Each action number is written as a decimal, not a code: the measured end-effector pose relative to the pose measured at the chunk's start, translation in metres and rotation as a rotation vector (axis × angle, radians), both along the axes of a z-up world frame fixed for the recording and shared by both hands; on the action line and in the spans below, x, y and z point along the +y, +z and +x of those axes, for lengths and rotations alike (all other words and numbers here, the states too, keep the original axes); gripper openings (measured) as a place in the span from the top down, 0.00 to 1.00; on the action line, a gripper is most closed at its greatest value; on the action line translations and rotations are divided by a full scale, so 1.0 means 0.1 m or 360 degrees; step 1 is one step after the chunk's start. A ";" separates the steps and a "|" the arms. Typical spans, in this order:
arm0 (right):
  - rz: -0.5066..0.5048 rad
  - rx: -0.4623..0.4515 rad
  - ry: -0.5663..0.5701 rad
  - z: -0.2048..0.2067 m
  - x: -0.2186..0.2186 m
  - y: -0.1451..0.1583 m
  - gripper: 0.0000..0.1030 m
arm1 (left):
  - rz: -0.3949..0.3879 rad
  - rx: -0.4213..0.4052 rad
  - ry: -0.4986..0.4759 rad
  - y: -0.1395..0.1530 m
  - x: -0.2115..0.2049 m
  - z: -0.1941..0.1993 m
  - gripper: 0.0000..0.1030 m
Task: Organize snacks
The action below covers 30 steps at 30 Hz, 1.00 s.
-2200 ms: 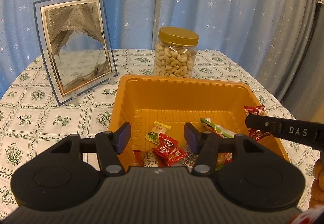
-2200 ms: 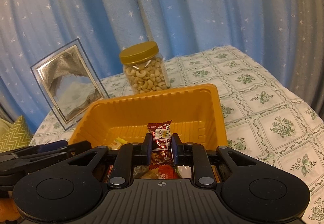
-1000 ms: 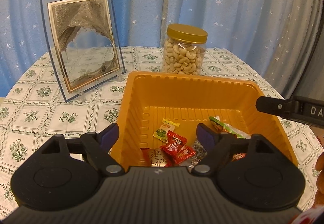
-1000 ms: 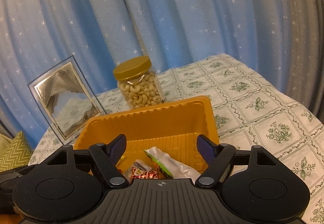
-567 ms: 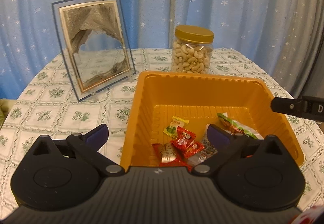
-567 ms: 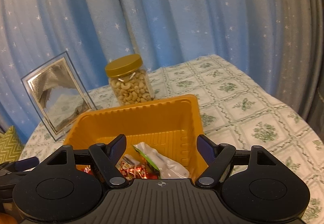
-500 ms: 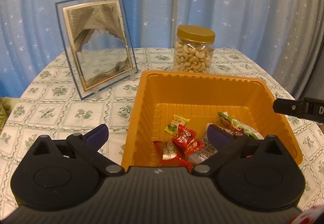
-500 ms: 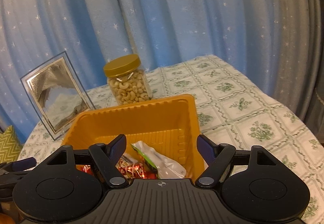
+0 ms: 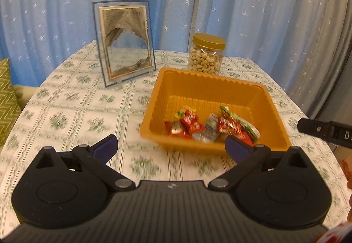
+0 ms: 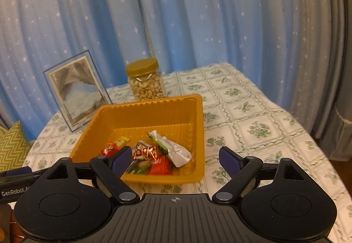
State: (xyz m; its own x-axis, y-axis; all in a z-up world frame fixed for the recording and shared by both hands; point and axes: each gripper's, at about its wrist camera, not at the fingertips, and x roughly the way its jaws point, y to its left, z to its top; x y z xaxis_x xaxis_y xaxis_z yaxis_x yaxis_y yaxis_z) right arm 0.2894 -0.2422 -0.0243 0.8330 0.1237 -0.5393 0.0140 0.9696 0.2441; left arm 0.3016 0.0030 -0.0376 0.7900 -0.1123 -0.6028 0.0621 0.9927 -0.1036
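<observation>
In the left wrist view the near rim of the orange plastic tray [image 9: 211, 145] and the floral-patterned cloth surface [image 9: 140, 165] before it are smeared by motion. The small foil-wrapped snacks [image 10: 151, 156] overlap, their print too small to read. A green zigzag cushion [image 10: 13, 146] is cut off by the picture's left edge.

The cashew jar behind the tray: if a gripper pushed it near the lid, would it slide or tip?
The cashew jar looks nearly full, so it is probably heavy for its size. It stands upright on the soft tablecloth, taller than wide; a push near the gold lid would likely tip it rather than slide it. Its clear plastic wall may be slippery.
</observation>
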 end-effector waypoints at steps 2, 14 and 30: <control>-0.0007 -0.0008 0.0006 -0.17 -0.01 0.05 0.16 | -0.0005 0.0021 0.0007 0.03 0.00 -0.16 0.00; 0.0058 0.0027 0.0015 -1.18 -0.10 0.32 0.16 | 0.0030 -0.0002 0.0028 0.51 -0.06 -1.25 0.00; -0.0066 0.0024 0.0086 -2.13 0.04 0.75 0.16 | -0.0022 -0.0034 0.0106 0.89 -0.08 -2.23 0.00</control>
State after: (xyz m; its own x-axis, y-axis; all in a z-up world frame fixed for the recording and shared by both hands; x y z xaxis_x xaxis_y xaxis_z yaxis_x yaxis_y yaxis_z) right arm 0.0765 -0.2385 0.0507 0.8174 0.1457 -0.5573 -0.0355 0.9784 0.2037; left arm 0.0785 -0.0053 0.0518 0.8086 -0.0673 -0.5846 -0.0016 0.9932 -0.1165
